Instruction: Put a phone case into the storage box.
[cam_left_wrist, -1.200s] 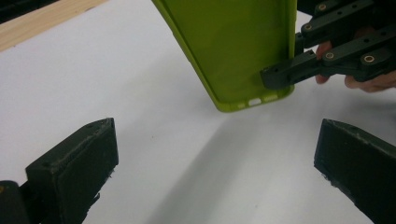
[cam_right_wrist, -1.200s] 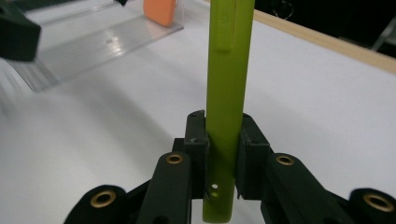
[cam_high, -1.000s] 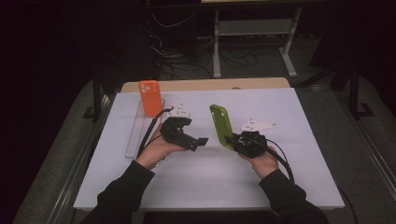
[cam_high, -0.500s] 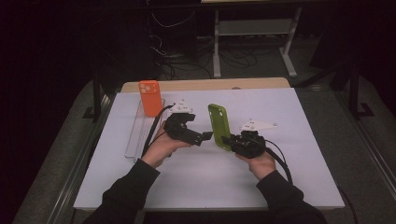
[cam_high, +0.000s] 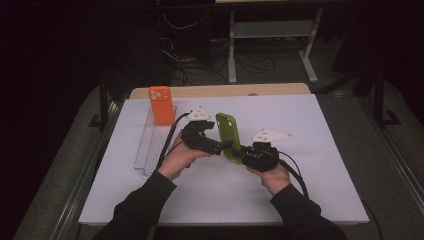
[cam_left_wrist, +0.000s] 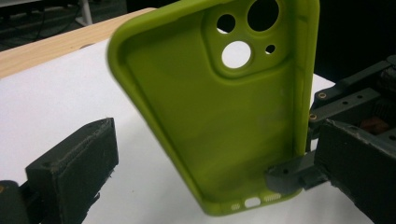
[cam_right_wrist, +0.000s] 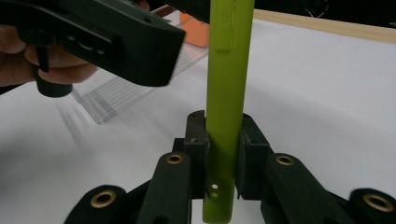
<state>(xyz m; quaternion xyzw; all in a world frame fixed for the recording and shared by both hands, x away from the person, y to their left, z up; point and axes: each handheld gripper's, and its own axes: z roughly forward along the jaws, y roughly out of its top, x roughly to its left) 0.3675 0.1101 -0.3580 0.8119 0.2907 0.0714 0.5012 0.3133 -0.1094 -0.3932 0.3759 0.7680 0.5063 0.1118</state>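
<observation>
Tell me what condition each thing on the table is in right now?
Green phone case: upright, empty, clamped at its lower end.
Right gripper: shut on the case.
Left gripper: open, jaws either side of the case.
Orange phone case: propped on the clear rack.

The room is dim and the background falls into near black, while the white table (cam_high: 310, 150) catches light from overhead. Soft shadows lie under the hands. Close up, the green phone case (cam_left_wrist: 224, 107) blurs along its near edge, and the left gripper (cam_right_wrist: 93, 37) smears out of focus.
</observation>
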